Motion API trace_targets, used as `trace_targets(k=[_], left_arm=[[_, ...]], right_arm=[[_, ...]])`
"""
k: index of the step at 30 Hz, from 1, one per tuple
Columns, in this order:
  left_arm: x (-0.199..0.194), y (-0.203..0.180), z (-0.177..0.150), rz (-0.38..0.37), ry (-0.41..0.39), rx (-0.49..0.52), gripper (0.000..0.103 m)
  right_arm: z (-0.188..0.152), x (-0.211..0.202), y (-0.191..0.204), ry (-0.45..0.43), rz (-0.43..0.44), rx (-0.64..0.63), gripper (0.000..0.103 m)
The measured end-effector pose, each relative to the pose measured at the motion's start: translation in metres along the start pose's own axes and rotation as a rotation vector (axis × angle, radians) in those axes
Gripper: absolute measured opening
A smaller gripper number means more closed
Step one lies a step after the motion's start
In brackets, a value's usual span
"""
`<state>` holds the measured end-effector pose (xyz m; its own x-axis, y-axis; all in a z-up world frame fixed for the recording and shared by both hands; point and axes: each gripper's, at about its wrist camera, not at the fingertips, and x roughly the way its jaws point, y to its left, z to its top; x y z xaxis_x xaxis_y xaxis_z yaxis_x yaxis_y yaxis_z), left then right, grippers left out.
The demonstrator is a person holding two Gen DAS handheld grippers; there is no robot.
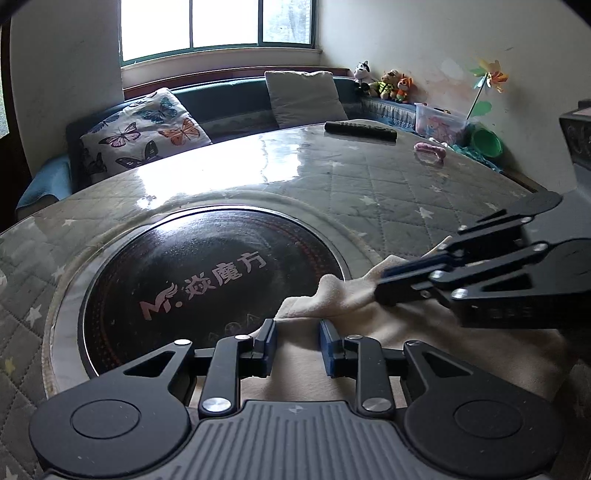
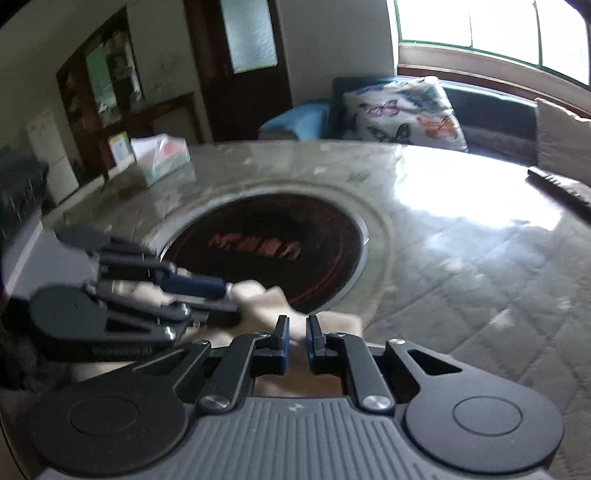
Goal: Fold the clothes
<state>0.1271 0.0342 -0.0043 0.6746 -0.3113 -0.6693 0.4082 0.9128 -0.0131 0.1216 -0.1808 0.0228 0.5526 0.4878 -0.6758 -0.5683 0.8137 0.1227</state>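
- Lying at the table's near edge, the cream cloth [image 1: 369, 332] spreads under both grippers, its far fold lapping onto the rim of the dark round hob [image 1: 207, 288]
- left gripper [image 1: 297, 345] has fingers spread, cloth between them but not pinched; right gripper [image 1: 384, 282] comes in from the right, fingers pressed together on a raised fold of the cloth; in its own blurred view a narrow gap shows between its pads [image 2: 283, 341]
- table [image 1: 388, 192] is glossy over a quilted star cover; open surface runs left, right and beyond the hob
- farther on, a remote [image 1: 360, 130] and a pink band [image 1: 430, 149] lie near the far edge; a tissue box [image 2: 162, 157] sits at the left corner
- bench behind holds a butterfly pillow [image 1: 144, 129], a grey pillow [image 1: 304, 98], plush toys [image 1: 388, 83]; a clear tub [image 1: 437, 120] holds pink items I cannot make out; window [image 1: 218, 26] above
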Motion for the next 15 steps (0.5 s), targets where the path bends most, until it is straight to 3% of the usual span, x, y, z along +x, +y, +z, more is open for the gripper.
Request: trace_targets(k=[9,15], left_arm=[[-0.012,0.007,-0.004,0.023,-0.018,-0.029,0.034],[-0.022,0.012,-0.010,0.065,-0.020,-0.070,0.035]], right_arm=[[0.003,-0.016,0.008,-0.044,-0.019,-0.036,0.011],[-0.007,-0.005,0.027,0.012,-0.012,-0.109,0.013]])
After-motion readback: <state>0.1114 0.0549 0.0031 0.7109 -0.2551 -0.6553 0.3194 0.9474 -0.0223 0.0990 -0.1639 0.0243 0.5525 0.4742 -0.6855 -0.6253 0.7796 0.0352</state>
